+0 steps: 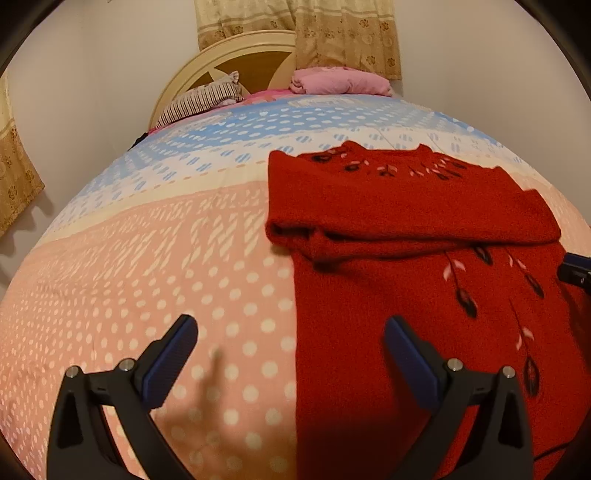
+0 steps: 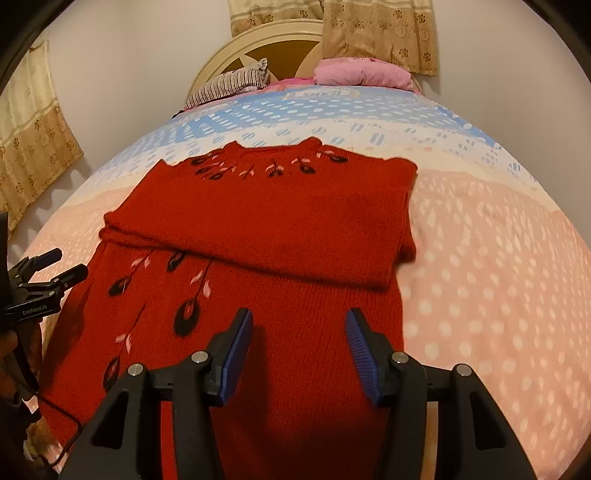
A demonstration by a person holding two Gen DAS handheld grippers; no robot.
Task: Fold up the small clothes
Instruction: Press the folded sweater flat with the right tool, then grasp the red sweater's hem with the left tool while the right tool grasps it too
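One red sweater (image 2: 258, 229) lies flat on the bed (image 2: 498, 277), its collar toward the headboard (image 2: 258, 48) and its hem toward me. Both sleeves look folded across the chest, so I judge the sleeve step done and the lengthwise fold not yet made. Next I would take the hem at its two corners and carry it up to the collar, keeping the side edges lined up; the knit looks thick and may slump if I lift it unevenly.

My right gripper (image 2: 299, 328) hangs over the lower body of the sweater, fingers moderately parted and holding nothing. My left gripper (image 1: 291, 336) hangs at the sweater's left edge, fingers spread wide and empty, one over the bedspread and one over the knit. Beyond lie a striped pillow (image 1: 201, 99) and a pink pillow (image 1: 340, 81) near the headboard, with curtains (image 1: 332, 33) behind.
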